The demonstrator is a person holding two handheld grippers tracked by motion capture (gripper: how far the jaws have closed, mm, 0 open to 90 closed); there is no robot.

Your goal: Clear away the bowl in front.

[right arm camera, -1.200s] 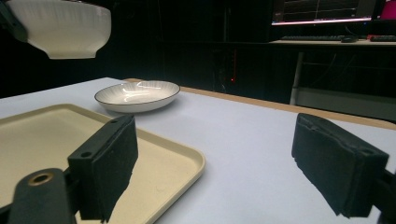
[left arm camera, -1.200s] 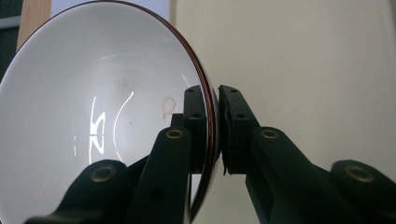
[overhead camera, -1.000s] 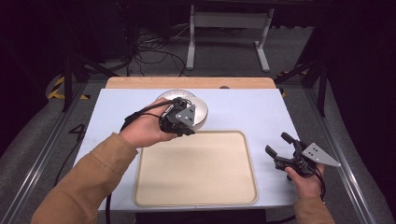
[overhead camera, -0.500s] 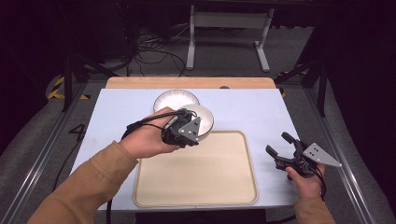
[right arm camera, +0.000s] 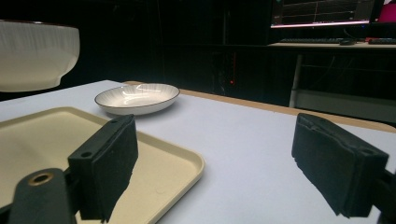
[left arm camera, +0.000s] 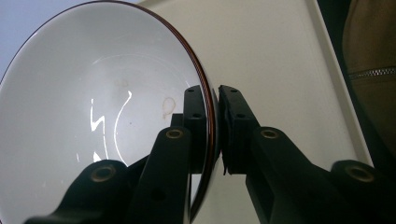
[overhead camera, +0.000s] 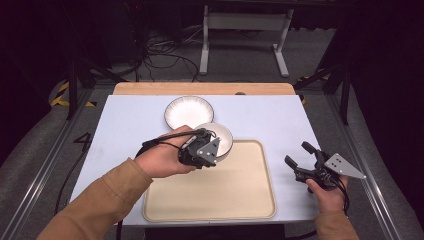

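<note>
A white bowl [overhead camera: 219, 138] with a dark rim hangs above the far edge of the beige tray [overhead camera: 240, 192]. My left gripper [overhead camera: 207, 150] is shut on its near rim; in the left gripper view the bowl [left arm camera: 84, 121] has its rim pinched between the gripper [left arm camera: 213, 116] jaws. A shallow white plate [overhead camera: 189, 111] lies on the table behind it. At the table's right my right gripper [overhead camera: 301, 159] stands open, off the tray; the right gripper view shows the gripper [right arm camera: 210, 154] with nothing between its jaws, the lifted bowl [right arm camera: 35, 53] at far left and the plate [right arm camera: 137, 97] beyond.
The pale blue table top [overhead camera: 125, 130] has a wooden strip [overhead camera: 200, 88] along its far edge. Dark floor with cables and a metal stand [overhead camera: 240, 30] lies behind the table.
My left gripper has carried the bowl off the plate, toward me and to the right, to above the tray's far edge. The right gripper has stayed put.
</note>
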